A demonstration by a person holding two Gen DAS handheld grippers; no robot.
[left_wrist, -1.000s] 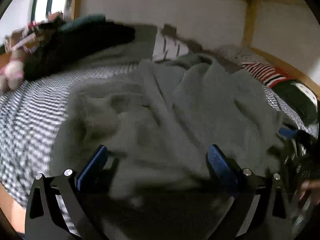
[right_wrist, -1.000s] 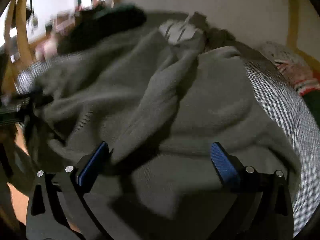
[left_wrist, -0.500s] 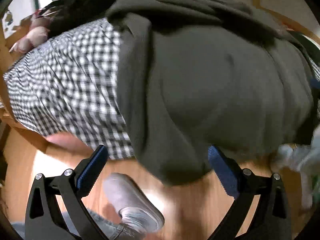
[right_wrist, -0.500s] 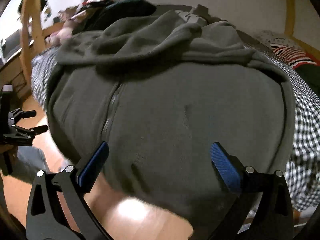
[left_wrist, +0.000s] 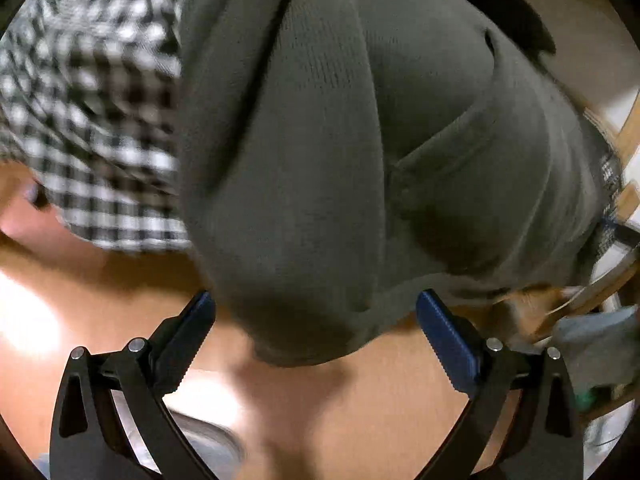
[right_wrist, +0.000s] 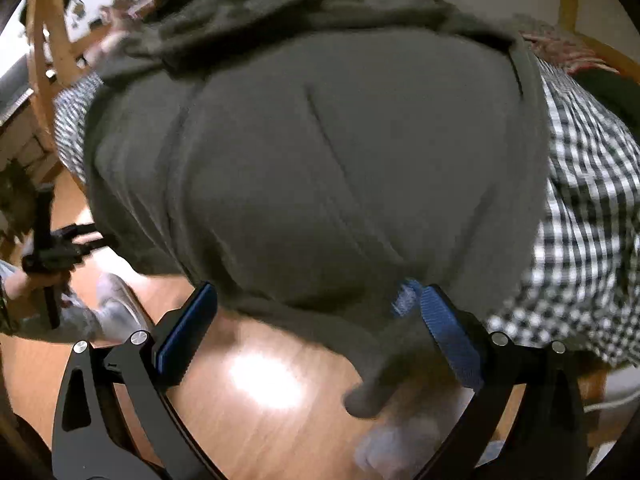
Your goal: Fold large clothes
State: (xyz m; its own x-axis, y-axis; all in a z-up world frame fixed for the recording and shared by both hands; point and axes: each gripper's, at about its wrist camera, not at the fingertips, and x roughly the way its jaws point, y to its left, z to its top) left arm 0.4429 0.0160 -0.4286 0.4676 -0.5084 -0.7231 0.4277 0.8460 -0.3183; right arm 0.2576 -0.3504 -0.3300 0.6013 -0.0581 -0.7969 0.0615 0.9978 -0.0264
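A large grey-green zip hoodie (left_wrist: 360, 152) lies on the checked bed, its lower hem hanging over the bed's front edge. In the left wrist view my left gripper (left_wrist: 316, 324) is open, its blue pads either side of the hanging hem corner. In the right wrist view the hoodie (right_wrist: 320, 160) fills the frame and my right gripper (right_wrist: 316, 320) is open, with the hem's other part between its pads. A blue loop (right_wrist: 406, 298) on the hem sits by the right pad. The left gripper also shows in the right wrist view (right_wrist: 60, 244) at far left.
The black-and-white checked sheet (left_wrist: 88, 120) covers the bed and shows again on the right (right_wrist: 592, 200). Wooden floor (right_wrist: 260, 392) lies below the bed edge. The person's grey shoe (right_wrist: 116, 308) stands on the floor. Wooden bed posts (right_wrist: 52, 48) and dark clothes are behind.
Both grippers dropped from above the bed to its front edge and closed in on the hoodie's hanging hem. The hoodie was crumpled a second ago and now lies spread out.
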